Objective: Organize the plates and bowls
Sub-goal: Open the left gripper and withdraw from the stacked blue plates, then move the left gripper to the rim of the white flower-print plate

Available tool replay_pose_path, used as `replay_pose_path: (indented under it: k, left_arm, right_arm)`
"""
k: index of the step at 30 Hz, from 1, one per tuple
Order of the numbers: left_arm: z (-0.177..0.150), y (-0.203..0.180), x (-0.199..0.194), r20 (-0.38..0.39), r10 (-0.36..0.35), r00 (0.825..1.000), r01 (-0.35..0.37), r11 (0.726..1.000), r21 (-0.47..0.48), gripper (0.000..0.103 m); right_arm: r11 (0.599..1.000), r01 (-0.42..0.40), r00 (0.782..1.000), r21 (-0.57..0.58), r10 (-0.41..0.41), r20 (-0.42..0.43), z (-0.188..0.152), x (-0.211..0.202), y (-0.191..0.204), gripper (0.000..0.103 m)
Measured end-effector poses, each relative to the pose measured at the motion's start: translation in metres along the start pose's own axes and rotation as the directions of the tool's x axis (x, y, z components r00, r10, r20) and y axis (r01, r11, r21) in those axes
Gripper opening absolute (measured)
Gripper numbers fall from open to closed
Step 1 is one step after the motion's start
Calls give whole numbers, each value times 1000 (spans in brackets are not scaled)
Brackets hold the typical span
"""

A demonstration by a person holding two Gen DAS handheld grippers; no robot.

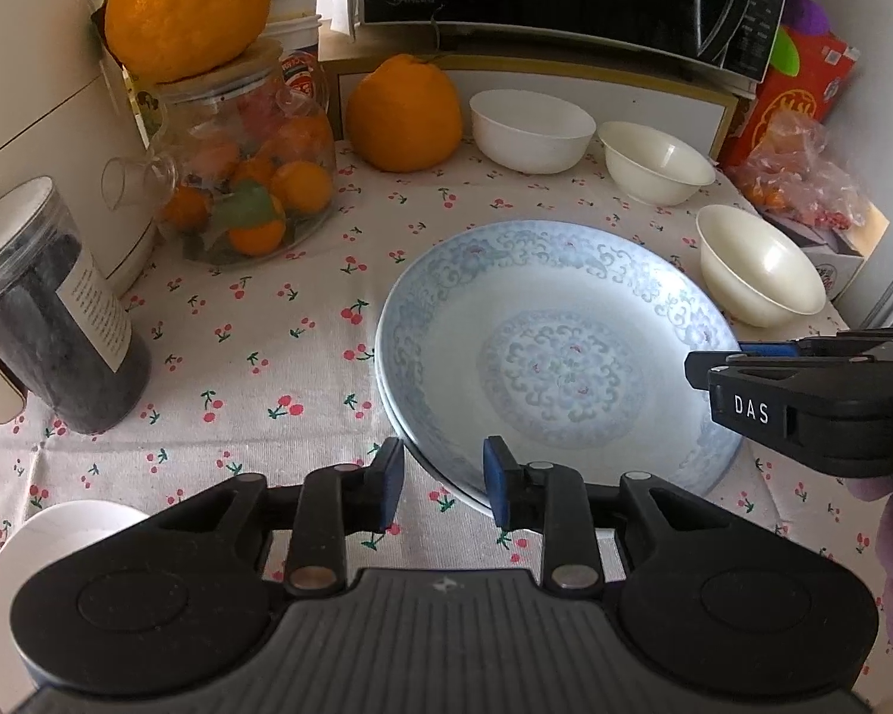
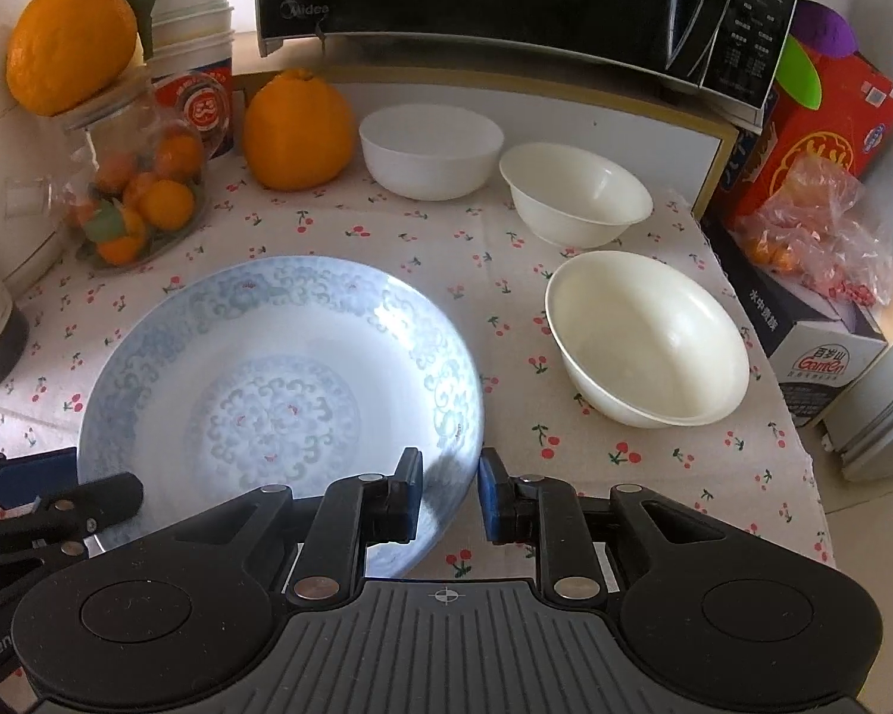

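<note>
I had both tools down at the near edge of the blue-patterned plate (image 1: pixel 556 351), which sat on the cherry-print cloth covering the tabletop (image 1: pixel 256 357). A second rim showed under its near edge, so it looked to lie on another plate. My left tool (image 1: pixel 443 485) stood with its blue pads a little apart, the plate's rim in the gap, one pad over the dish and one outside it; neither pad pressed on the rim. My right tool (image 2: pixel 449 497) was much the same on the opposite side: narrowly parted, straddling the rim, gripping nothing that I could see.

Three bowls stood apart beyond the plate: a white bowl (image 2: pixel 431 149) at the back beside a large orange (image 2: pixel 297 128), a cream bowl (image 2: pixel 574 193) to its right, and a nearer cream bowl (image 2: pixel 646 336) just right of the plate. A microwave (image 2: pixel 506 0) sat behind them. Another white dish (image 1: pixel 59 541) showed at my left tool's lower left.
</note>
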State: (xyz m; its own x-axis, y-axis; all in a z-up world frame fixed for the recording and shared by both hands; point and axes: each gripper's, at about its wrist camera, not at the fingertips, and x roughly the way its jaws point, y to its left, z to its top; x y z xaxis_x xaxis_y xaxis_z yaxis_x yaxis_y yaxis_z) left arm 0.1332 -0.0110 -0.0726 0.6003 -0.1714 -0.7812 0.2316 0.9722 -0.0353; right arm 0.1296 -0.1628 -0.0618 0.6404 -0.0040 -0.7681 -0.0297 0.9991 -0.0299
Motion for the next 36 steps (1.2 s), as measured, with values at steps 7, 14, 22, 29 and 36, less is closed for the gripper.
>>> replay_pose_path:
  k: [7,14,22,29,36]
  left_arm:
    - [0,2,-3,-5,1,1000,-1,1000,-8,54]
    - [-1,6,-12,-25,-30,999,29,999,-39,75]
    - [-10,20,-29,-59,-51,997,47,997,-68,90]
    - [-19,39,-50,-77,-45,996,39,996,-79,94]
    - [-28,64,-71,-80,-35,996,30,997,-69,97]
  right_arm:
    - [999,-43,999,13,42,28,2,-9,-2,43]
    - [998,-59,997,1,59,51,2,-24,0,71]
    - [995,-88,996,36,87,23,-4,-39,-4,82]
    - [997,-81,997,5,81,-20,-16,-56,6,87]
    - [992,-123,990,-10,122,-76,-27,-70,20,88]
